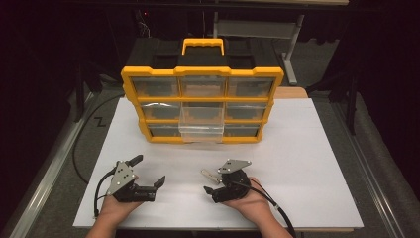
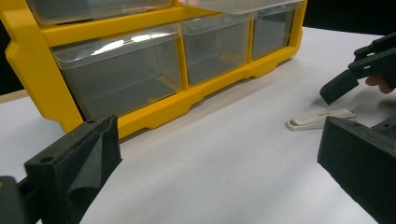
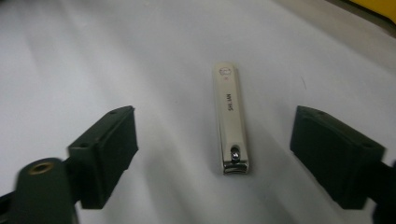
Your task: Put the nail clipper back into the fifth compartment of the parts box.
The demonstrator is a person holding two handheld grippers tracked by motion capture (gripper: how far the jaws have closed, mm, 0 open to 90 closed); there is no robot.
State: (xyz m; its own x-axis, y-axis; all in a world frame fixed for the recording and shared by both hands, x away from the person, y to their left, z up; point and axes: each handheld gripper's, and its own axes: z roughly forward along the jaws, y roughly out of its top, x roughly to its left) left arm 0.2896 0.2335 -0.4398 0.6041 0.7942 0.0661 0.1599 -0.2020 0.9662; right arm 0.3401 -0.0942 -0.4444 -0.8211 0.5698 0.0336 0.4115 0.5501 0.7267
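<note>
A silver nail clipper [image 1: 209,174] [image 3: 230,123] lies flat on the white table, also seen from the side in the left gripper view [image 2: 320,119]. My right gripper [image 1: 211,181] [image 3: 212,135] is open, with the clipper between its jaws and neither pad touching it. One of its fingers [image 2: 343,84] hangs just above the clipper. To the left, my left gripper [image 1: 147,171] [image 2: 219,140] is open and empty, held low over the table. A yellow drawer organizer [image 1: 203,71] [image 2: 154,112] stands at the back, its clear middle drawer [image 1: 200,128] pulled out.
The white board [image 1: 297,158] covers the table, with bare room on both sides of the organizer. A black toolbox with a yellow handle [image 1: 202,45] sits behind the organizer. Cables [image 1: 277,210] trail from both grippers toward the front edge.
</note>
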